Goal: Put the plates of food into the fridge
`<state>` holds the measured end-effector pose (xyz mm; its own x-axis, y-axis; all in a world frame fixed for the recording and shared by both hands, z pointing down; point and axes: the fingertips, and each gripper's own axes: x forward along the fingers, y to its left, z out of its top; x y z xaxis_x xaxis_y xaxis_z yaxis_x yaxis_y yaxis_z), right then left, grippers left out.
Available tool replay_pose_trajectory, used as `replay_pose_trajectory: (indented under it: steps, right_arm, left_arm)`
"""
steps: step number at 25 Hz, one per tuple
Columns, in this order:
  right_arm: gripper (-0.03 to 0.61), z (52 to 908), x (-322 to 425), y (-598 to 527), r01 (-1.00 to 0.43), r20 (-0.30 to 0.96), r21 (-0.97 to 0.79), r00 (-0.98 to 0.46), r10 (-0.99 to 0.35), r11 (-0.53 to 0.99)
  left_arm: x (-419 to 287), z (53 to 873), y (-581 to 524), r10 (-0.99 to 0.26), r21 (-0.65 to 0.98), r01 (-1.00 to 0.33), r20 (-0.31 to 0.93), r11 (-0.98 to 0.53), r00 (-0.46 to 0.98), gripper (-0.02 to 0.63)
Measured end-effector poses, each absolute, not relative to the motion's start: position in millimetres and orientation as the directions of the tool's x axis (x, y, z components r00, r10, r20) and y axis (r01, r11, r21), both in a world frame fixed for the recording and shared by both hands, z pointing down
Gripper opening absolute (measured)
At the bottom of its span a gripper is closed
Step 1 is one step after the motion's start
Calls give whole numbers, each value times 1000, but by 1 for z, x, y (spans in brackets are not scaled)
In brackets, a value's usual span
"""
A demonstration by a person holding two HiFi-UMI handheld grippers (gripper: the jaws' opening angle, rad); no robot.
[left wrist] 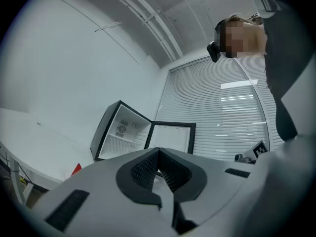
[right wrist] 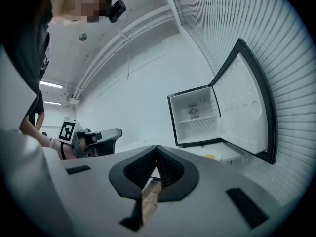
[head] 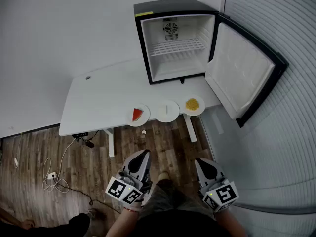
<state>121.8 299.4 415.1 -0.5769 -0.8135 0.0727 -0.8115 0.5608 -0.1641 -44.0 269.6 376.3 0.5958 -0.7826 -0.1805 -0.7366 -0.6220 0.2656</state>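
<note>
Three plates stand in a row at the front edge of the bench, just before the open fridge: red-slice plate, middle plate, yellow-food plate. The left gripper and right gripper hang well short of them, jaws pressed together, holding nothing.

White table. On it: black fridge, door open, at rear right. Along front edge, in a row: left plate, red food; middle plate; right plate, yellow food.
</note>
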Motion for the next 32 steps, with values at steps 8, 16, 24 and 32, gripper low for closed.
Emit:
replay_pose_trajectory:
  steps: [8, 16, 24, 32]
  right_arm:
    - [5, 418, 113, 289, -805, 80, -161, -587, -806, 571]
    - [5, 427, 105, 255, -807, 107, -155, -587, -803, 570]
    - [5, 429, 97, 204, -830, 126, -139, -556, -821, 541]
    - [5, 434, 88, 149, -873, 159, -144, -485, -860, 466]
  left_arm:
    - [-46, 382, 259, -790, 271, -743, -172, -613, 589, 6]
    - [-51, 391, 231, -802, 282, -752, -165, -596, 574, 6]
    - [-51, 395, 173, -777, 288, -724, -160, -626, 608, 6]
    - [-33, 394, 108, -689, 286, -633, -176, -719, 703, 6]
